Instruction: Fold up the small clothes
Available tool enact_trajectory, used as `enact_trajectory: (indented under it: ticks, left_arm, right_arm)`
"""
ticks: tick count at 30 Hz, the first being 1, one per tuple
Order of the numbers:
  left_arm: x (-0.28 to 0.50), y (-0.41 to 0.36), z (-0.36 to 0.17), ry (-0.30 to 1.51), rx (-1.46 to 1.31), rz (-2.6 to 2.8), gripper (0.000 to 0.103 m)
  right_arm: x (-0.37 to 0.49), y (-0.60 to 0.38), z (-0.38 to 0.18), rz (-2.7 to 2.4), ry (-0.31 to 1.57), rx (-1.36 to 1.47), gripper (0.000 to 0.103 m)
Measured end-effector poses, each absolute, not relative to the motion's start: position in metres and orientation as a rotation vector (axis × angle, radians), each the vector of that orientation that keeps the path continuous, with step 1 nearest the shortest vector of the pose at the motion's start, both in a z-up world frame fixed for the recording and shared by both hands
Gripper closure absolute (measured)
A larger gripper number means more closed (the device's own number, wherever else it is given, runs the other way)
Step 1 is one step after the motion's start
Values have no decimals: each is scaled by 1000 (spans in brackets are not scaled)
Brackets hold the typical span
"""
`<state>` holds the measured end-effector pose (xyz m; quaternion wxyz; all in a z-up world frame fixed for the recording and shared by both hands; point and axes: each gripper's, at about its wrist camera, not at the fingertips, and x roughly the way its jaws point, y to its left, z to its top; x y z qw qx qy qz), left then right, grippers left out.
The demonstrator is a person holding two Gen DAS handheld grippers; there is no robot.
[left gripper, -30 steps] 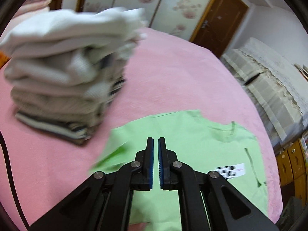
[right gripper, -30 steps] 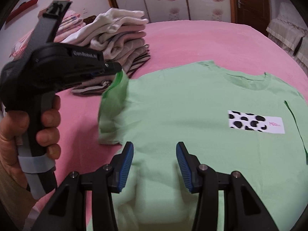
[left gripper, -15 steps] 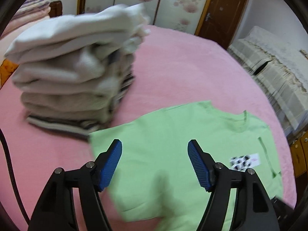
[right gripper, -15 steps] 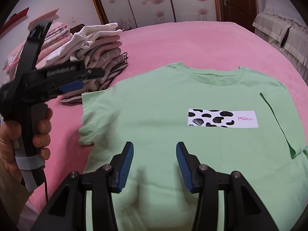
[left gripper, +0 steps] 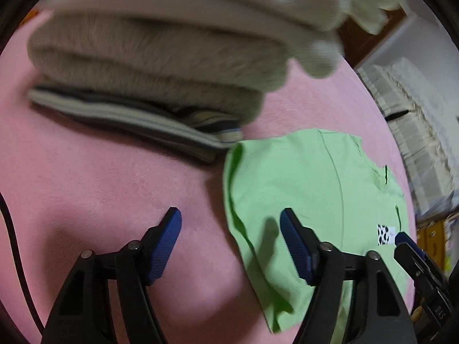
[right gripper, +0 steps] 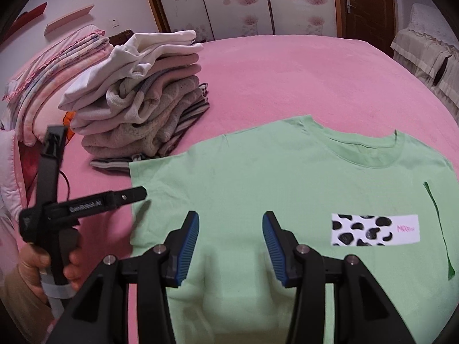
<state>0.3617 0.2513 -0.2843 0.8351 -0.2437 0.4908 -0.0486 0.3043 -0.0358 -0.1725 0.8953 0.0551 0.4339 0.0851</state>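
Our pink bed point(right gripper: 287, 66) carries a flat green shirt point(right gripper: 272, 177) beside a clothes stack point(right gripper: 143, 100), wardrobe doors point(right gripper: 258, 0) behind; left tool point(left gripper: 229, 240) closing on nothing, right tool point(right gripper: 231, 246) apart, empty.

Floral wardrobe doors point(right gripper: 252, 0), brown door point(right gripper: 364, 3)

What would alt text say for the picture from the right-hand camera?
A green T-shirt lies flat on a pink bed, with the right claw open just above its lower part. At left a hand holds the left claw by the shirt's sleeve edge, near a pile of folded clothes.
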Motion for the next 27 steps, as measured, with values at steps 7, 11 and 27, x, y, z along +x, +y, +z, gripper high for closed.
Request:
enact_trajectory:
  ticks: [7,11,27]
  left_arm:
    - [378,260,-295,1013,-539,-163,99]
    - [372,241,-274,986,-354,-95,102]
    - [400,102,-189,981,-263,-244,102]
  right_arm:
    - [307,-25,-183,175,917,92,57]
    - [304,-31,-189,163,934,102,57]
    - [264,-111,-171,48,867,186,57]
